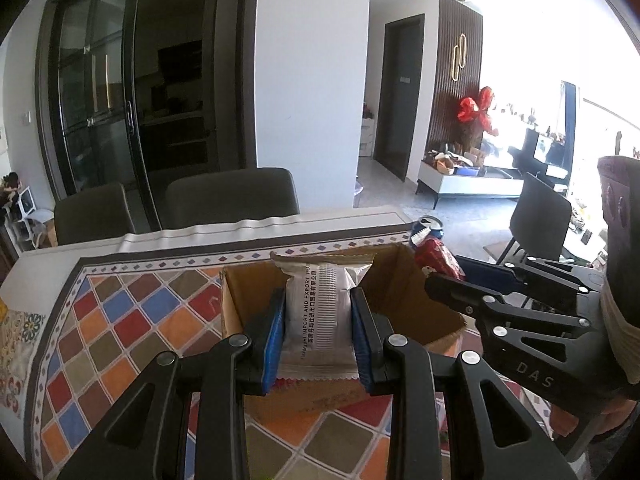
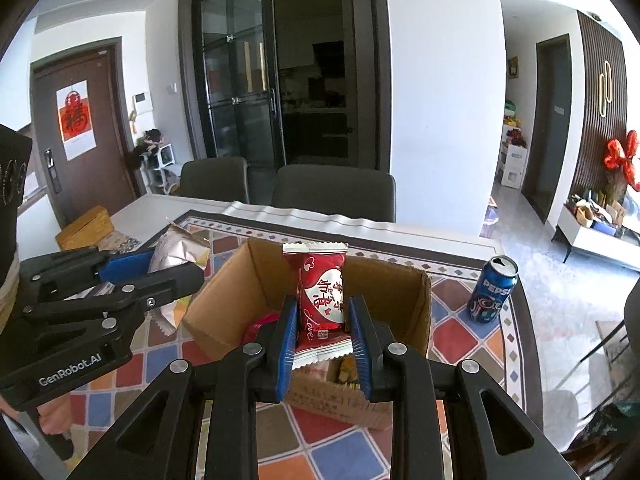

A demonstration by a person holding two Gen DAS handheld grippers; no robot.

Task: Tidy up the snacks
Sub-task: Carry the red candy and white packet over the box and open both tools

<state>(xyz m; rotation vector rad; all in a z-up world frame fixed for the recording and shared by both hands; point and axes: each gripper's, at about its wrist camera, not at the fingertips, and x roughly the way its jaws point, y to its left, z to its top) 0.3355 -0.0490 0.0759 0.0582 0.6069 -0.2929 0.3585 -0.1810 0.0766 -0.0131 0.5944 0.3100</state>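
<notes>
My left gripper is shut on a white snack packet with grey print, held above an open cardboard box. My right gripper is shut on a red snack packet with a white heart, held over the same cardboard box. Several snacks lie in the box bottom. In the right wrist view the left gripper comes in from the left with the white packet. In the left wrist view the right gripper enters from the right with the red packet.
The box stands on a table with a colourful diamond-patterned cloth. An opened blue Pepsi can stands right of the box. A yellow-brown box sits at the table's far left. Two grey chairs stand behind the table.
</notes>
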